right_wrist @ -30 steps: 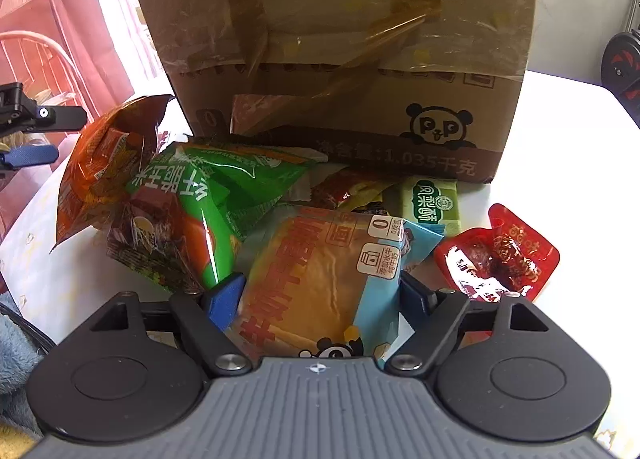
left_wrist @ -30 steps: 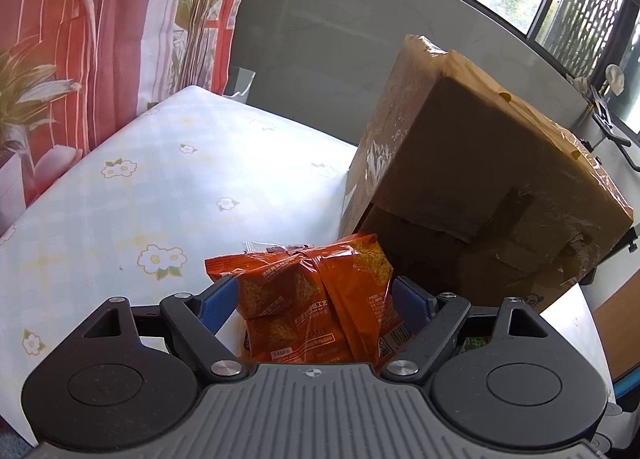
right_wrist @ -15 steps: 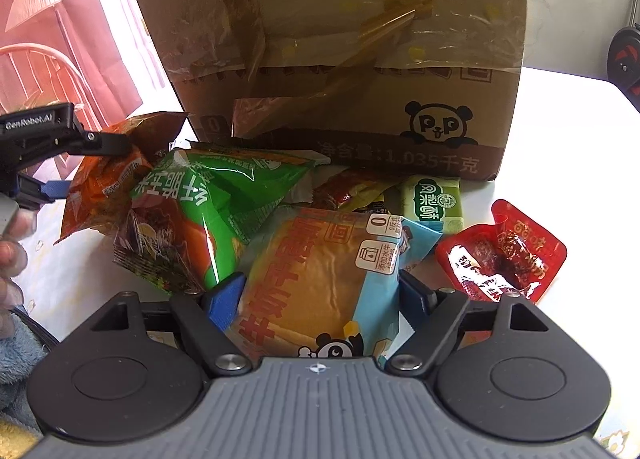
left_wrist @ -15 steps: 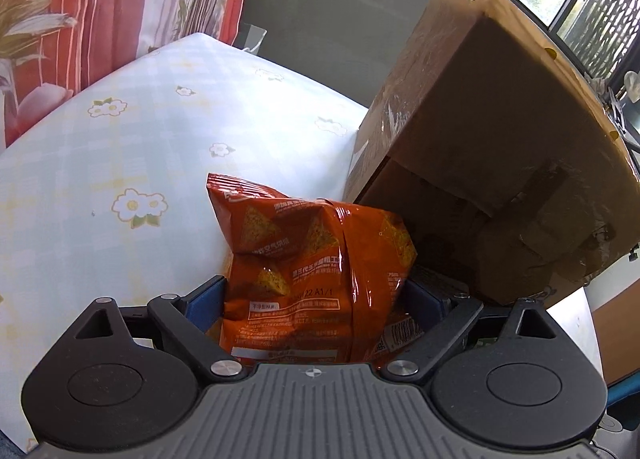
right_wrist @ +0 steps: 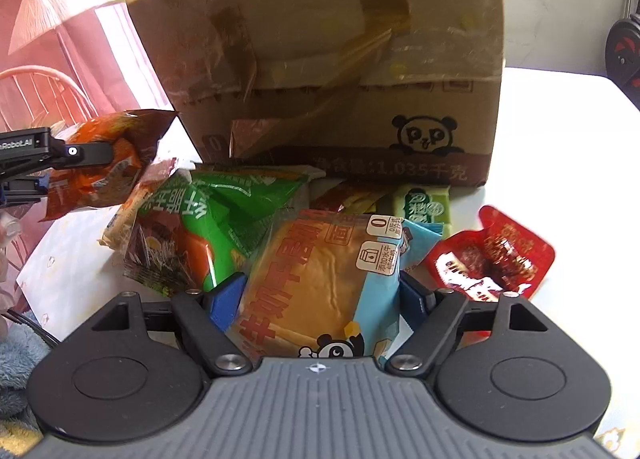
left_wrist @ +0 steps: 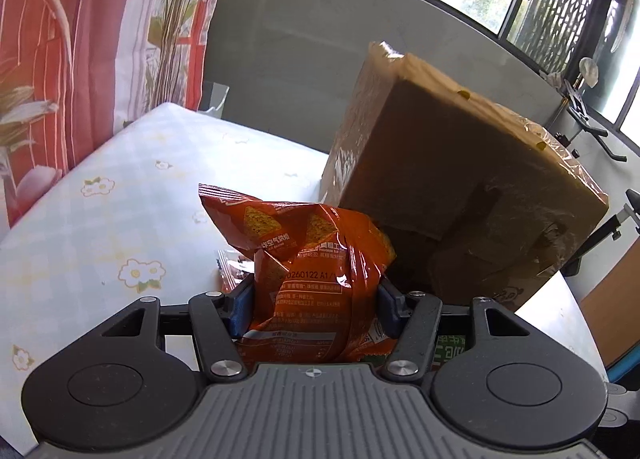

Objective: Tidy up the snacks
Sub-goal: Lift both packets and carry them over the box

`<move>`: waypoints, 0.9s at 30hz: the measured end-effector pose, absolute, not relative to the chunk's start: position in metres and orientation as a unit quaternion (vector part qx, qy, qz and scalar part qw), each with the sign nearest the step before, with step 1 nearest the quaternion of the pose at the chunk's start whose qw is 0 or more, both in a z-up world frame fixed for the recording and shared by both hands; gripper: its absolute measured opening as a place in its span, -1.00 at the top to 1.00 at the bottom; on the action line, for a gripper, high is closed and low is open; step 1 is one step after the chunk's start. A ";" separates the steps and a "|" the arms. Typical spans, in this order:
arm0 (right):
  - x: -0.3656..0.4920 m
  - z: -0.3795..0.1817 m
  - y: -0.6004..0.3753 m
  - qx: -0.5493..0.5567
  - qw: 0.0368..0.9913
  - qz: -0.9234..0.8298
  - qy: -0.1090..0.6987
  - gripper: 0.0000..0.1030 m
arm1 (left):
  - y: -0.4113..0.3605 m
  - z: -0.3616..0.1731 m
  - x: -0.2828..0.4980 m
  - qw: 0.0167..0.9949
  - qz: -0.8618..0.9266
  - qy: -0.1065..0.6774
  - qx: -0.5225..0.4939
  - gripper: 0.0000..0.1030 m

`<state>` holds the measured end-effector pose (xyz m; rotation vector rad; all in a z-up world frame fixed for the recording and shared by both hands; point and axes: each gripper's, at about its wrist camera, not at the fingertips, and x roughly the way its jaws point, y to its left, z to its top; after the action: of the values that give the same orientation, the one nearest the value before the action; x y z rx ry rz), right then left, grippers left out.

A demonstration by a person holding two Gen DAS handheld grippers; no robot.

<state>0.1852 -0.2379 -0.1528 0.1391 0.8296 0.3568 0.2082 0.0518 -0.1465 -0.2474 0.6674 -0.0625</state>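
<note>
The left gripper [left_wrist: 316, 305] had its jaws closing on an orange chip bag [left_wrist: 304, 259], the blue pads [left_wrist: 241, 307] pressed against both sides of the crumpled foil so that the bag stood pinched between them, its upper half rising above the fingertips. Seen from the right wrist camera, that same bag [right_wrist: 100, 163] hung clear of the tablecloth [right_wrist: 72, 267], off to the left of the snack pile and near the front corner of the cardboard box [right_wrist: 320, 59]. The right gripper [right_wrist: 320, 299] sat over a yellow and light-blue bread packet [right_wrist: 320, 279], which lay between its blue fingers [right_wrist: 226, 299] and filled nearly the whole gap; whether the pads actually squeezed it could not be told. Just left of that packet lay a green snack bag [right_wrist: 216, 227], partly over it, and behind it, against the foot of the box, a small pale-green pastry pack [right_wrist: 424, 207]. A red sachet [right_wrist: 492, 255] lay on the table just right of the right gripper's finger.
</note>
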 end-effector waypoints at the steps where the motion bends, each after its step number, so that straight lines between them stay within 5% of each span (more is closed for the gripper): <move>1: 0.183 -0.149 -0.241 0.065 0.901 0.169 0.393 -0.54 | 0.051 -0.143 0.205 0.940 -0.029 0.321 -0.115 -0.21; 12: 0.171 -0.108 -0.266 0.079 0.927 0.159 0.331 -0.54 | 0.056 -0.101 0.194 0.962 -0.018 0.257 -0.093 -0.21; 27: 0.207 0.011 -0.281 0.051 0.970 0.184 0.150 -0.54 | 0.011 -0.010 0.221 0.988 -0.077 0.128 -0.038 -0.21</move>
<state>0.2072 -0.2808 0.0111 0.1034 0.3040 0.3720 0.2212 0.0115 -0.0099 -0.0762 0.2568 -0.1547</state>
